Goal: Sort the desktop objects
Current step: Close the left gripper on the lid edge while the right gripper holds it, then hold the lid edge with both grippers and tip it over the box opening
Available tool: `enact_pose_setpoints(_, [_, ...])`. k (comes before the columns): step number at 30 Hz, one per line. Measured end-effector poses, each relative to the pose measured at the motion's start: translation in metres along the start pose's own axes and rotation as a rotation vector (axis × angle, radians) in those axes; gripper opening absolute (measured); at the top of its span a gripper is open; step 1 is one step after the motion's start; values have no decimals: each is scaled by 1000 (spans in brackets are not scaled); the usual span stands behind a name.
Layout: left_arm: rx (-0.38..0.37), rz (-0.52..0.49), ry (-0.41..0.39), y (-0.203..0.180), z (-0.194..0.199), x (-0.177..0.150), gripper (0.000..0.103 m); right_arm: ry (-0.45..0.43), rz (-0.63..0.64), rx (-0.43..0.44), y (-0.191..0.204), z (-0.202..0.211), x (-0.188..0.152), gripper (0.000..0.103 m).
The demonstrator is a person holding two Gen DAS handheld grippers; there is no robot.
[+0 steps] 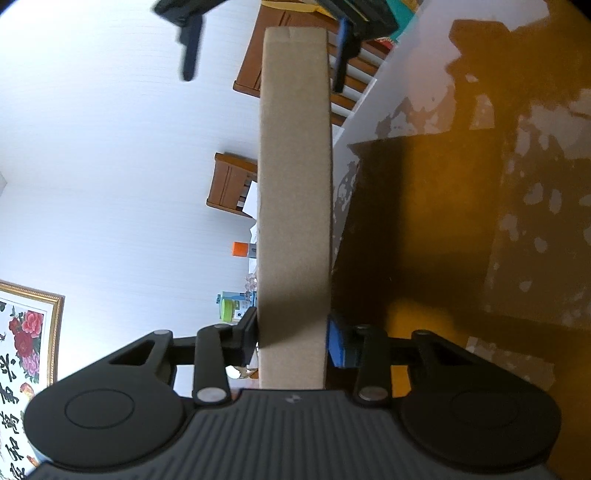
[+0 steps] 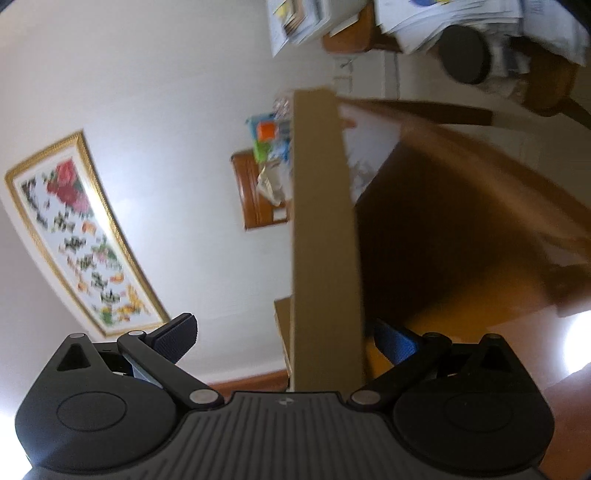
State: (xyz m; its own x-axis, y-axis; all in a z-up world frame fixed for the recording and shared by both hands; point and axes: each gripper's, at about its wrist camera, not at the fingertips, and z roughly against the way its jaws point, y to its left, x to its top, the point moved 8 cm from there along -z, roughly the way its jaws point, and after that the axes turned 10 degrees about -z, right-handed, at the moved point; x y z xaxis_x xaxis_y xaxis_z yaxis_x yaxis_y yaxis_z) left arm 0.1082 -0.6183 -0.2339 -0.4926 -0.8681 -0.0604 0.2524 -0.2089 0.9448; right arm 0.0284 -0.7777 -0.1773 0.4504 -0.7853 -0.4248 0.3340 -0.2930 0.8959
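Note:
A flat tan cardboard box (image 1: pixel 293 184) stands on edge and runs straight ahead along the left wrist view, which is rolled on its side. My left gripper (image 1: pixel 291 343) is shut on its near end, with the black finger (image 1: pixel 247 332) and the blue pad (image 1: pixel 338 347) pressed against its two faces. At the box's far end my right gripper (image 1: pixel 266 51) straddles it with both fingers apart. In the right wrist view the same box (image 2: pixel 325 229) passes between the wide-spread fingers of my right gripper (image 2: pixel 286 341), which is open. Its left finger (image 2: pixel 177 338) stands well clear of the cardboard.
The brown wooden desktop (image 1: pixel 498 221) fills the right side, with the box's shadow on it. Wooden shelves (image 1: pixel 231 184), an orange-capped item (image 1: pixel 241 248) and a framed flower picture (image 2: pixel 77 229) hang on the white wall. Stacked papers (image 2: pixel 443 18) and a dark round object (image 2: pixel 463 55) lie beyond.

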Motion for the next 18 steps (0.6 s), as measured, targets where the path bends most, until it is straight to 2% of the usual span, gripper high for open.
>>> enact_pose_setpoints(6, [-2,0,7,8,-13,12,37,1,-21,-25,-5,6,-7,103])
enact_pose_setpoints(11, [10,-7,-9,14,-20,25,37,-58,-90,-31,-25,9,-1,103])
enact_pose_setpoints(16, [12,-28,-15,15,-29,39,37,-66,-15,-81,-19,-10,0,103])
enact_pose_setpoints(18, [10,-32,-11,17,-34,44,37,-79,-1,-101,-18,-14,2,95])
